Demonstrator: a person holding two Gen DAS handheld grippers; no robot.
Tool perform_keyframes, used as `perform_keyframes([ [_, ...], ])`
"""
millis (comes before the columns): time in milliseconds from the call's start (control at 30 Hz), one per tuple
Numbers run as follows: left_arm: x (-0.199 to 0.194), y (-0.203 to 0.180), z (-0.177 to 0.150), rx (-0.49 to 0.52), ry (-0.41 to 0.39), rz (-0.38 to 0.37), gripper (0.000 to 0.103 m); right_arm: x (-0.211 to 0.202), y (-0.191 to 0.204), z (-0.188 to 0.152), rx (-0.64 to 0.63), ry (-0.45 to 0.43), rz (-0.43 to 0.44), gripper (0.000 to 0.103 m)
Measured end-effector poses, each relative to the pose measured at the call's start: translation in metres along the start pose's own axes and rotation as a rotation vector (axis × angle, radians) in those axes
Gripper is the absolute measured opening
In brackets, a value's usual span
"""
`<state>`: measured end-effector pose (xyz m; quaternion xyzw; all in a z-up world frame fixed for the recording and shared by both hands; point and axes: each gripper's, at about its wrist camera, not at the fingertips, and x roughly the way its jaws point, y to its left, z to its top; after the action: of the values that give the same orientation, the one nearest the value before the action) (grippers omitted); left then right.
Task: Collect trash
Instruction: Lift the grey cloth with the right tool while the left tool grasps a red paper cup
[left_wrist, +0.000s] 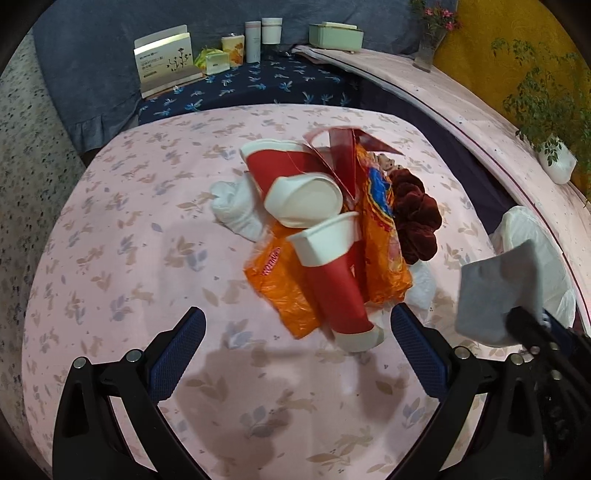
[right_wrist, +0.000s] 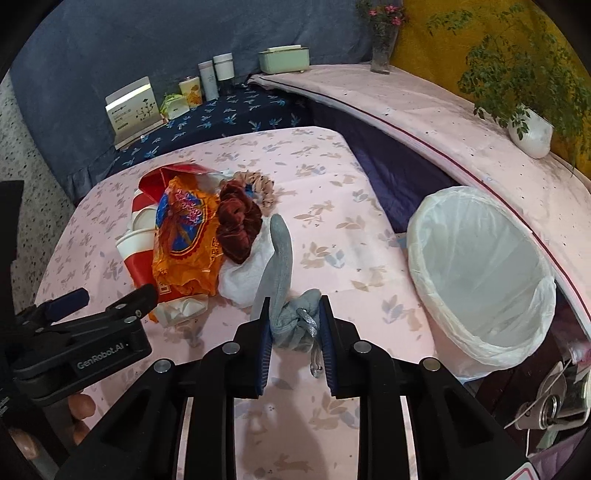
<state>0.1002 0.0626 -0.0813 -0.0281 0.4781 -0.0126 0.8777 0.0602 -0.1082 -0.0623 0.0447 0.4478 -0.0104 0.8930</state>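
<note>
Far left: left gripper (left_wrist: 298, 314), jaws spread wide, nothing pressed between the pads, hanging just short of the pile on the pink flowered tablecloth (left_wrist: 110, 258).

Next, the pile itself, heaped in one cluster near the table's middle:
- white rolled cloth (left_wrist: 236, 210) at the left edge
- red paper cups (left_wrist: 332, 280), several, lying on their sides and partly crushed, the nearest one's base close to the left gripper's right-hand pad
- orange snack wrapper (left_wrist: 280, 284) under and around the cups
- maroon scrunchie (left_wrist: 413, 218) on the right flank, a paler pink scrunchie (right_wrist: 258, 184) behind it
- crumpled white plastic (right_wrist: 247, 273) at the near right corner

Further right: right gripper (right_wrist: 295, 306), jaws nearly together and clamped on a bunched grey cloth (right_wrist: 280, 258) (sock-like, hard to say more), the loose end standing up from the grip, the whole thing between the pile and the bin.

Far right: bin with white liner (right_wrist: 480, 266) beside the table's edge, mouth facing up; no trash visible inside, as far as the wrist view reaches.

Judged progress: barely begun. One piece in hand and not yet dropped; cups, wrapper and plastic all untouched on the table. Likely left to do: carry the grey cloth over the liner, release, then clear the heap piece by piece. Unclear whether the scrunchies and the white cloth count as trash at all.
</note>
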Motion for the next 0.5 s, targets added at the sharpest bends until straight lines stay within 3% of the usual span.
perform_keyframes([
  [100, 0.006, -0.006, 0.001, 0.009, 0.005, -0.007, 0.088, -0.004, -0.01, 0.0, 0.026, -0.002, -0.007, 0.022],
  [200, 0.011, -0.009, 0.002, 0.021, 0.017, -0.021, 0.072, -0.006, -0.016, -0.002, 0.038, -0.003, -0.01, 0.022],
  [300, 0.015, -0.011, 0.003, 0.019, 0.038, -0.037, 0.05, -0.007, -0.018, -0.004, 0.039, 0.0, -0.008, 0.022],
  [367, 0.016, -0.012, 0.002, 0.02, 0.05, -0.051, 0.03, -0.007, -0.018, -0.005, 0.04, 0.001, -0.006, 0.022],
  [500, 0.008, -0.015, 0.001, 0.033, 0.037, -0.044, 0.023, -0.011, -0.019, -0.006, 0.041, -0.009, 0.003, 0.022],
])
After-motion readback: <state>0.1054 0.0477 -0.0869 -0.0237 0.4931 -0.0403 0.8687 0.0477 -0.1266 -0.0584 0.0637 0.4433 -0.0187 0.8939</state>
